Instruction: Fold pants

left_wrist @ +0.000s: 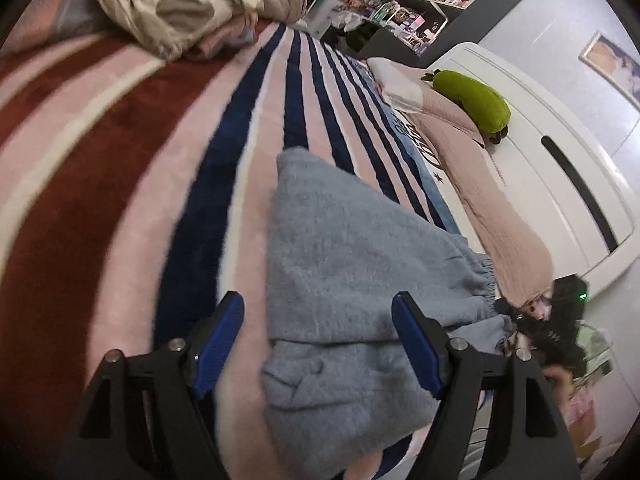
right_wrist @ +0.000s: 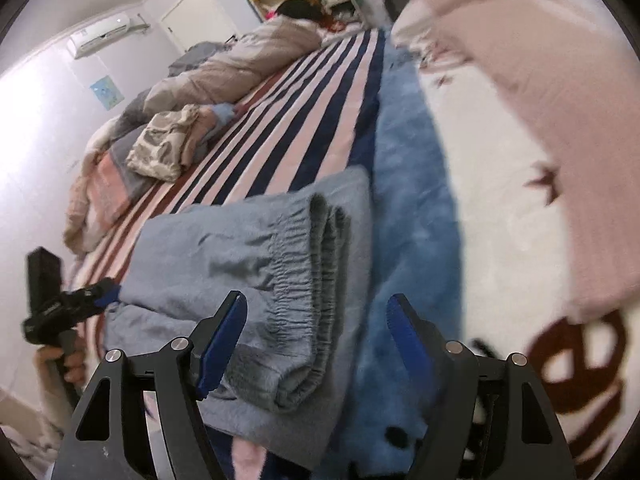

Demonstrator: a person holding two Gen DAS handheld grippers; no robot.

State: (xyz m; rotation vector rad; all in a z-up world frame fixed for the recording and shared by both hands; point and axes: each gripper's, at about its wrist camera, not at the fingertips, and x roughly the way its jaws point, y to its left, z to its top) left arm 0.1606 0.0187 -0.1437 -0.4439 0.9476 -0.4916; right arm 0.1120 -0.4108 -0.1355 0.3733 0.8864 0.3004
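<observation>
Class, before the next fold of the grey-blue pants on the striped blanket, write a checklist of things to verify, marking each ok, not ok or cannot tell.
1. Left hand-held gripper open and free of cloth: ok, jaws apart over the pants.
2. Right hand-held gripper open: ok, jaws apart above the elastic waistband.
3. Pants already folded at least once: ok, stacked layers show at the waistband.
4. Layer edges aligned: cannot tell, the far edge is blurred.
5. Pants lie flat on the striped blanket: ok.
6. Patterned folded clothes apart from the pants: ok.
</observation>
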